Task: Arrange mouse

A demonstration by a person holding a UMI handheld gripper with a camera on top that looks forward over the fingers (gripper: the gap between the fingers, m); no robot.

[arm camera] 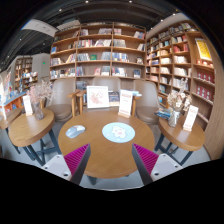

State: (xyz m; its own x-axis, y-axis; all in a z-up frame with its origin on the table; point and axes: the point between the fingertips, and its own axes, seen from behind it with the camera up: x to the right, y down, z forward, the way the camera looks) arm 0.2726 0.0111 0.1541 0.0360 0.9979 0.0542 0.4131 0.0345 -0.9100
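In a book-lined room, over the near edge of a round brown wooden table [95,118]: a hand-held two-finger gripper [112,150] with magenta pads [78,158], spread wide and holding nothing. Between the fingers, only bare tabletop. Just ahead of them, near the table's middle, a round pale-blue mat [118,134] with a small whitish lump on it, probably the mouse [118,129], though too small here to be sure. Left of the mat and apart from it, a smaller pale oval object [74,130], not identifiable. Beyond the table, white upright display cards [97,96], and tall wooden bookshelves [100,55] along the walls.

Judging by this, at the approach step: nothing gripped, mouse untouched and resting on its own support. Next, most likely: lower and advance toward the mat, keep the fingers wide, line them up with the mouse's long sides, straddle it, then close gently on both flanks. Calls for care with a low, smooth, rounded shell, prone to slipping out if pinched high or off-centre. Worth watching the mat too, liable to slide or lift with the mouse.
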